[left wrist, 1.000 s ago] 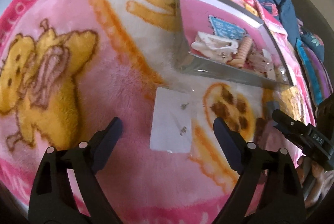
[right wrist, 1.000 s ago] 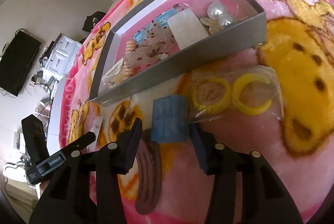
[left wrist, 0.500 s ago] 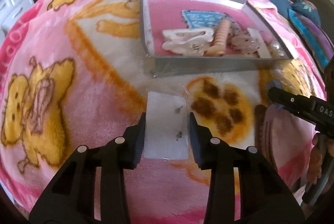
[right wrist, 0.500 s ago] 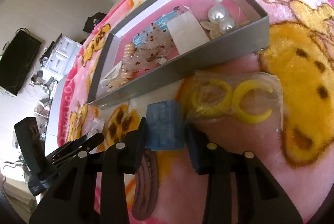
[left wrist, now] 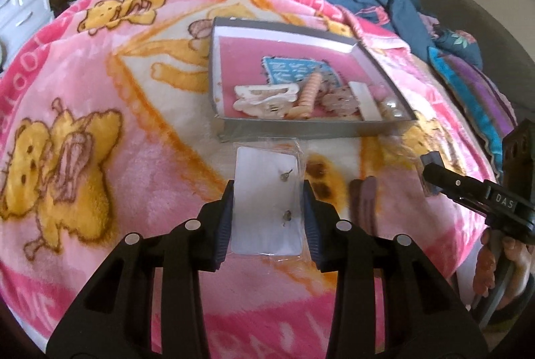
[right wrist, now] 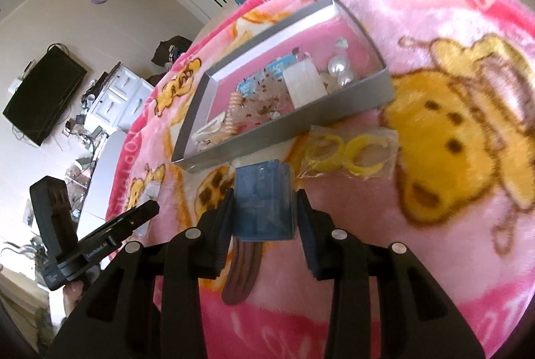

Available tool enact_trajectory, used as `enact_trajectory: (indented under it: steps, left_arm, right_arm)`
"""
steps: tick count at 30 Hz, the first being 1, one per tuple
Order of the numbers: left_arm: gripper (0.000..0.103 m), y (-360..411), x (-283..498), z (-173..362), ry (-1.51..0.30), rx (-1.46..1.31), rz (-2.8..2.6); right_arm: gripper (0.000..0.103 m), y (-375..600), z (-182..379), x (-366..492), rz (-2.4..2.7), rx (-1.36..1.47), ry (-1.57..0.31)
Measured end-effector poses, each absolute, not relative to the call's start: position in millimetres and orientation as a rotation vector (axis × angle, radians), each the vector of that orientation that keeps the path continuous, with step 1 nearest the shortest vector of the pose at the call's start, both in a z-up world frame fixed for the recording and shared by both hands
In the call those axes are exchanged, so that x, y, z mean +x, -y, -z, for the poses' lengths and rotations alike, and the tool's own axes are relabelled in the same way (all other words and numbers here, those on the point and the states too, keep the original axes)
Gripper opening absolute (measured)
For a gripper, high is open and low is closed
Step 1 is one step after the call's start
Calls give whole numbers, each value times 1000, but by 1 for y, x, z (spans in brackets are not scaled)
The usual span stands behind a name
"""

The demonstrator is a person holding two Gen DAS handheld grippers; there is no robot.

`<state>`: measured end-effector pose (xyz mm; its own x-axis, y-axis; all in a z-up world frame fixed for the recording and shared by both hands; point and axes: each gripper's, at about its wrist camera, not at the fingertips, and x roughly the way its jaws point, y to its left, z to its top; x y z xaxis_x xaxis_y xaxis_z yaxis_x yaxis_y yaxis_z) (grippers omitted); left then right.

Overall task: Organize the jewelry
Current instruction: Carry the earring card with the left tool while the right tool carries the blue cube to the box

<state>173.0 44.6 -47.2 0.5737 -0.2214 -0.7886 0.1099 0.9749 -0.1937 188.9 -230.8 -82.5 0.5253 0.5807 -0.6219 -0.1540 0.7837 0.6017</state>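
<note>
Now left hand-held gripper (left wrist: 267, 201) clamps earring card (left wrist: 265, 203); right hand-held gripper (right wrist: 263, 208) clamps blue box (right wrist: 262, 201).

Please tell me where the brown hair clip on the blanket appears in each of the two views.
Left wrist: the brown hair clip lies right of the left gripper, lower right of centre.
Right wrist: it lies bottom centre, under the right gripper.
Shared landmark: the grey box.

Left gripper (left wrist: 267, 211) fingers (left wrist: 226, 218) clamp earring card (left wrist: 265, 201), grey box (left wrist: 301, 124) beyond.
</note>
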Motion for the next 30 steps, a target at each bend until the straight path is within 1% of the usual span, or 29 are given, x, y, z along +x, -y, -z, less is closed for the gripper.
enact_trajectory:
  steps: [19,30]
  left_arm:
    - [29,-7,140,-20,-780,-96,283]
    - [29,18,148,-39,-746,-53,319]
  right_arm:
    - [35,256,16,144,-424,374,-714]
    - [35,266,-14,137,-415,337,-627]
